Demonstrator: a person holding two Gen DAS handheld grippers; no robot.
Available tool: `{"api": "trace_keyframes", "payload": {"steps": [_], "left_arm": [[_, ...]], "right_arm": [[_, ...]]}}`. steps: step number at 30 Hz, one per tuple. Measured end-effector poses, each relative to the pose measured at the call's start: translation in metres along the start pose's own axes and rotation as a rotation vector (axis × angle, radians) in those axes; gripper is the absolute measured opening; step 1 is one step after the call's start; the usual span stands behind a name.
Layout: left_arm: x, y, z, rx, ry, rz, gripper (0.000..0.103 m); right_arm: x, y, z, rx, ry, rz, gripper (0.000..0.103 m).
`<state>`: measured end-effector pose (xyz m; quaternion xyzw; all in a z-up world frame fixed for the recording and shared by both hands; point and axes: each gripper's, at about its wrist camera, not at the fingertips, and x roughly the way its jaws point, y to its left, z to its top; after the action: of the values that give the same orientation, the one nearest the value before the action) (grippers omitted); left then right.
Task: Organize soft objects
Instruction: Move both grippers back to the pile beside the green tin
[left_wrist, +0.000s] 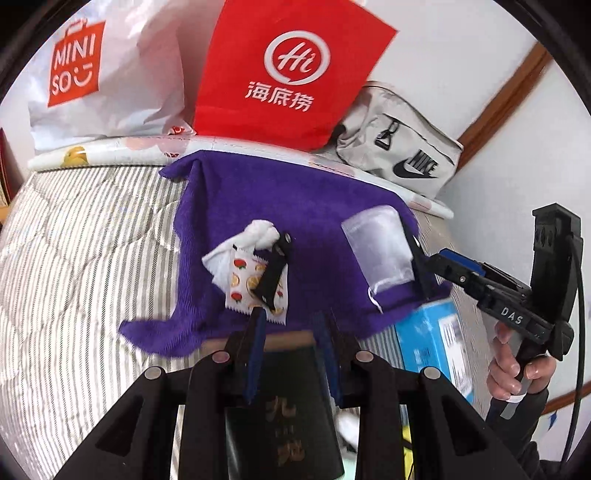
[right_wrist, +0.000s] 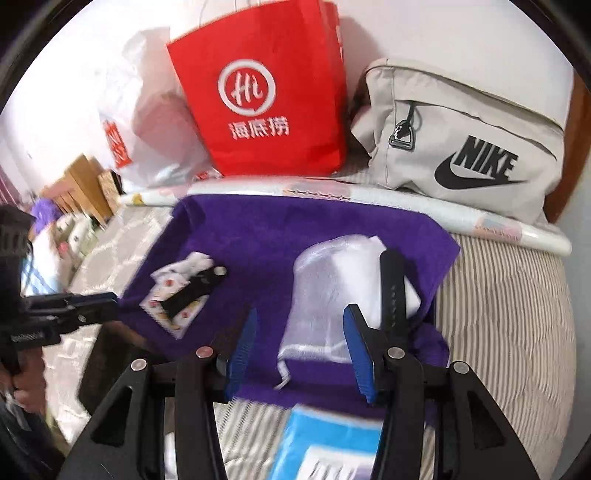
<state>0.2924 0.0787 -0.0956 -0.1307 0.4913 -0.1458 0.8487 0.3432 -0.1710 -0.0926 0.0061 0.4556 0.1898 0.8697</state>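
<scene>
A purple towel (left_wrist: 295, 192) (right_wrist: 258, 229) is spread on the striped bed. On its right part lies a translucent mesh drawstring pouch (left_wrist: 376, 247) (right_wrist: 325, 291) with a black strap (right_wrist: 393, 288) along its right side. To the left, a fruit-print packet (left_wrist: 243, 284) (right_wrist: 162, 302) and a white cloth (left_wrist: 258, 232) lie under a second black strap (left_wrist: 273, 269). My right gripper (right_wrist: 299, 354) (left_wrist: 443, 262) hovers open just in front of the pouch, touching nothing. My left gripper (left_wrist: 291, 347) (right_wrist: 114, 302) is open above a dark book (left_wrist: 288, 406) lying under it.
A red paper bag (left_wrist: 288, 70) (right_wrist: 258, 92), a white shopping bag (left_wrist: 92, 74) and a beige sports bag (left_wrist: 406, 147) (right_wrist: 461, 140) stand along the wall behind a rolled sheet (left_wrist: 110, 155). A blue box (left_wrist: 428, 332) (right_wrist: 332, 435) lies at the towel's near edge.
</scene>
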Motion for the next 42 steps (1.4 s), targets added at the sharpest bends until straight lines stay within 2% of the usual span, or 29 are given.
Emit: {"api": "trace_keyframes", "payload": {"steps": [5,10,16,23,27,29,31,33,35,39,42], "left_arm": [[-0.021,-0.004,-0.023,0.008,-0.018,0.006,0.027],[-0.041,-0.012,-0.053,0.038,-0.044,0.004,0.027],[-0.051,-0.028,-0.091,0.088,-0.021,-0.025,0.027],[-0.035,-0.039,-0.132,0.103,0.040,-0.035,0.027],[-0.015,-0.042,-0.147,0.104,0.089,-0.028,0.027],[-0.008,-0.042,-0.151,0.099,0.089,-0.016,0.027],[-0.003,-0.044,-0.152,0.103,0.088,-0.005,0.032],[-0.001,-0.048,-0.153,0.122,0.084,-0.021,0.054],[0.004,-0.056,-0.155,0.161,0.087,-0.022,0.063],[0.015,-0.067,-0.157,0.223,0.079,0.066,0.063],[0.016,-0.062,-0.152,0.179,0.065,0.058,0.063]], "right_arm": [[-0.026,0.011,-0.022,0.004,-0.011,-0.017,0.050],[-0.053,0.022,-0.050,0.001,-0.029,0.012,0.056],[-0.077,0.036,-0.092,-0.022,-0.024,0.019,0.057],[-0.093,0.043,-0.138,-0.041,-0.016,0.048,0.058],[-0.094,0.045,-0.162,-0.041,0.002,0.062,0.059],[-0.092,0.047,-0.172,-0.043,0.016,0.054,0.059],[-0.089,0.048,-0.183,-0.048,0.033,0.055,0.059],[-0.086,0.048,-0.190,-0.046,0.047,0.061,0.059],[-0.083,0.046,-0.195,-0.045,0.057,0.070,0.059],[-0.077,0.042,-0.203,-0.018,0.069,0.076,0.059],[-0.075,0.040,-0.208,-0.004,0.076,0.093,0.059]]}}
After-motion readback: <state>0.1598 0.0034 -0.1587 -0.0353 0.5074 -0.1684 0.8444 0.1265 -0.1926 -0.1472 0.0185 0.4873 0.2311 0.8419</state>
